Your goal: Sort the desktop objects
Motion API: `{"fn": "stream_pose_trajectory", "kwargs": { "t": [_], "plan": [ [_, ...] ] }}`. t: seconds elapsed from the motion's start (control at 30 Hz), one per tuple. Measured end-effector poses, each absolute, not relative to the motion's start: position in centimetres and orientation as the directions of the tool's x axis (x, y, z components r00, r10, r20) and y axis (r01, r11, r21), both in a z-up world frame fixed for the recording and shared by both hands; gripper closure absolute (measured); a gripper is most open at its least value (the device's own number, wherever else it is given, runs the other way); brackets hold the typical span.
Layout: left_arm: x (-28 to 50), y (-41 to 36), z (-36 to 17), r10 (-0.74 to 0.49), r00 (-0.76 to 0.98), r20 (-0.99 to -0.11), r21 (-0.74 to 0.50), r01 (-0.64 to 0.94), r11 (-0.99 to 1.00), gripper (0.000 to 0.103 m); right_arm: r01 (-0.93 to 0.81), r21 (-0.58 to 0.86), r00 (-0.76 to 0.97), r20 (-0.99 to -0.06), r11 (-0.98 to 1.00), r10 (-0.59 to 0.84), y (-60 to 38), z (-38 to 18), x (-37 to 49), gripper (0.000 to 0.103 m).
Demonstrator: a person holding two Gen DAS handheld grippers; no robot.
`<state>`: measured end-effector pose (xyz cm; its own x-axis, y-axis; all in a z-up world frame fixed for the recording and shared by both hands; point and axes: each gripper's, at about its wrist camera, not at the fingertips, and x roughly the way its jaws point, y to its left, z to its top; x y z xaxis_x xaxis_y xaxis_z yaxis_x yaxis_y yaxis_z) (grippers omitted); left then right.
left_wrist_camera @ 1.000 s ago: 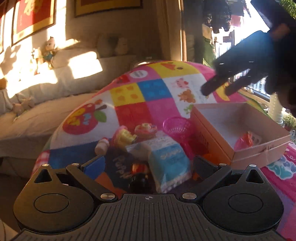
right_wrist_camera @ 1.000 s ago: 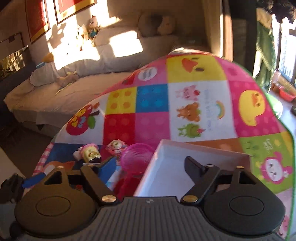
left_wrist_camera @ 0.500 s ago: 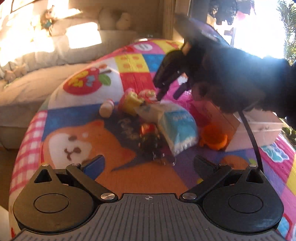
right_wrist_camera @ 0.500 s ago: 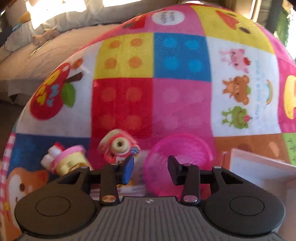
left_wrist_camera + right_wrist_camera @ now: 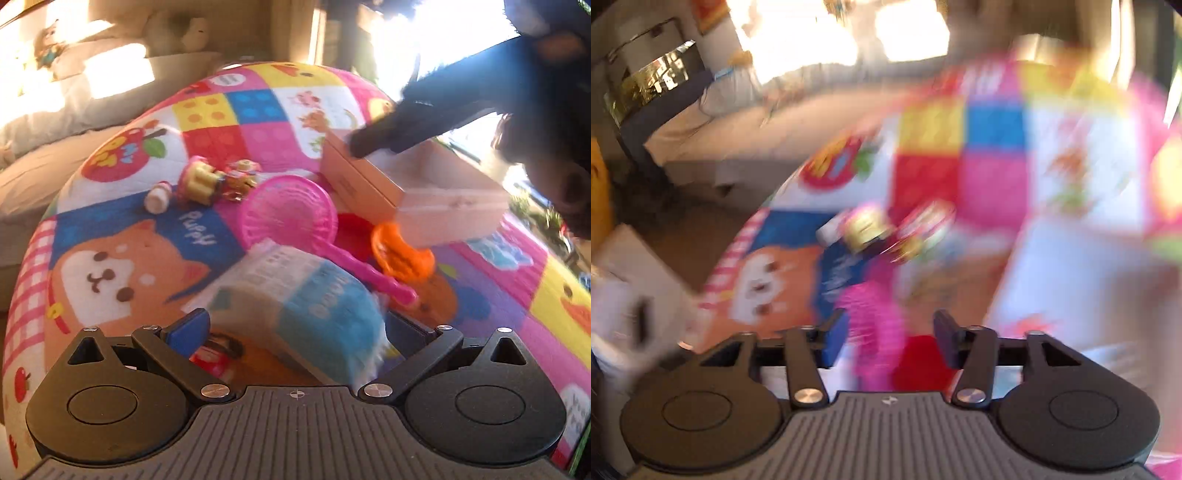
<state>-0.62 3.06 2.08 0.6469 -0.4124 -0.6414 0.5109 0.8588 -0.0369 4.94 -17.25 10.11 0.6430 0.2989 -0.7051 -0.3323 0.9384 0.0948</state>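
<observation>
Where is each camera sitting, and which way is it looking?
Left wrist view: sits on the left gripper, looking forward and down over the colourful mat; its own two fingers frame a blue tissue pack, and the right gripper reaches over the cardboard box.
Right wrist view: sits on the right gripper, looking down at the same mat, very blurred; its own fingers show, jaws opening, something pink behind them.
Shared: the mat, the yellow toy and the box.
</observation>
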Motion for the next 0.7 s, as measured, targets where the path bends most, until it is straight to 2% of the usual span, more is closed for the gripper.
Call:
{"fn": "stream_pose_trajectory", "kwargs": {
  "t": [0.13, 0.27, 0.33, 0.4, 0.5, 0.6, 0.67, 0.7],
  "plan": [
    [-1.3, 2.1, 1.6, -0.359, 0.672, -0.648, 0.065, 0.519, 0.853, 0.0, -0.382, 0.073, 0.577, -0.76, 0.921, 0.299, -20.0, 7.9, 0.6, 0.044],
    [-0.6, 2.2, 1.4, -0.285, 0.714, -0.64, 0.151, 0.48, 0.864, 0.0, -0.311, 0.036, 0.602, -0.766, 0.95, 0.226, -22.1, 6.1, 1.3, 0.046],
    [0.0, 2.6, 1.8, -0.225, 0.746, -0.627, 0.196, 0.43, 0.881, 0.0, -0.278, 0.084, 0.62, -0.745, 0.957, 0.246, -22.9, 5.7, 3.3, 0.054],
    [0.3, 3.4, 2.9, -0.202, 0.751, -0.629, 0.187, 0.399, 0.898, 0.0, -0.239, 0.095, 0.658, -0.716, 0.966, 0.233, -23.1, 5.7, 4.6, 0.055],
    [-1.1, 5.5, 5.0, -0.264, 0.729, -0.632, 0.106, 0.418, 0.902, 0.0, -0.244, 0.099, 0.681, -0.691, 0.965, 0.243, -22.6, 5.7, 4.6, 0.054],
    [-2.6, 6.8, 5.2, -0.259, 0.707, -0.658, 0.083, 0.41, 0.908, 0.0, -0.311, 0.135, 0.675, -0.666, 0.941, 0.319, -21.6, 5.2, 3.1, 0.049],
    [-2.6, 6.9, 4.4, -0.261, 0.668, -0.697, 0.041, 0.4, 0.916, 0.0, -0.349, 0.121, 0.675, -0.655, 0.929, 0.339, -20.9, 4.9, 1.8, 0.035],
    [-2.4, 6.8, 3.8, -0.26, 0.656, -0.709, 0.027, 0.394, 0.919, 0.0, -0.365, 0.111, 0.675, -0.653, 0.924, 0.345, -20.3, 4.6, 1.4, 0.031]
  ]
}}
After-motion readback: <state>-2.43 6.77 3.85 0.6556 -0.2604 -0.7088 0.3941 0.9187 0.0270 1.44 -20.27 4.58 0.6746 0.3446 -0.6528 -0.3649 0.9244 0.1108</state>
